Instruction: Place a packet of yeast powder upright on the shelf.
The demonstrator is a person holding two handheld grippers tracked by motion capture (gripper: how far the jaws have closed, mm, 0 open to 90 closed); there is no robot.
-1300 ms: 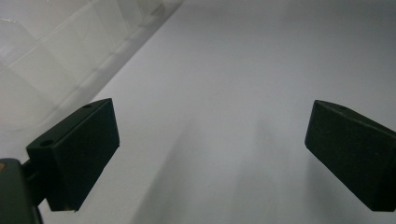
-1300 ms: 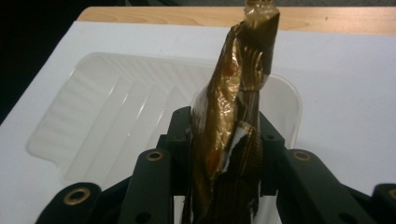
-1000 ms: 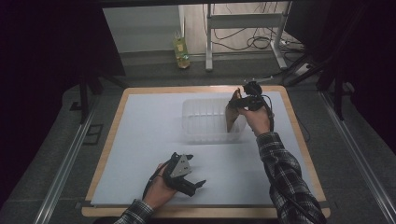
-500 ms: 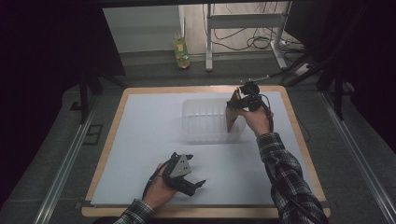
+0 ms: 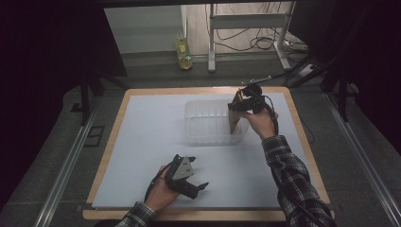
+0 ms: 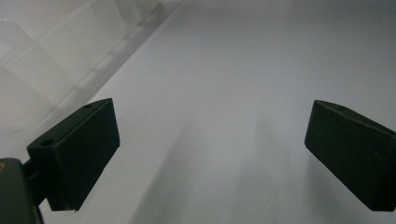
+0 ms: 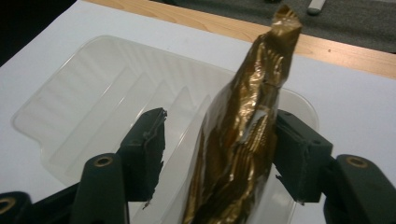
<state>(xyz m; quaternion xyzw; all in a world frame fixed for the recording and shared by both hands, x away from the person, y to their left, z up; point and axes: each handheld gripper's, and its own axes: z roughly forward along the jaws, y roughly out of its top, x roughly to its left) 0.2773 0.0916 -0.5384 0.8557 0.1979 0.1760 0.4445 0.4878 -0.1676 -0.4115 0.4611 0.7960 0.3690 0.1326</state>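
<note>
The gold wrapper (image 7: 243, 140) stands nearly upright, its long axis vertical, twisted tip up, over the right end of the clear ribbed tray (image 5: 208, 123). It's crinkled, shiny foil with a clear film edge. The right gripper (image 5: 241, 105) has its jaws apart; the wrapper touches one. The left gripper (image 5: 191, 182), spread wide, rests on the white tabletop (image 5: 142, 142) nearby.

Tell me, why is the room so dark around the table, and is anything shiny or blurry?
High view: the light falls on the white table; the surroundings stay nearly black. Right gripper view: the gold foil wrapper glints in bright creases, and the clear plastic tray looks pale and hazy. Left gripper view: the jaws cast soft grey shadows on the sheet, and the tray corner looks blurred.
</note>
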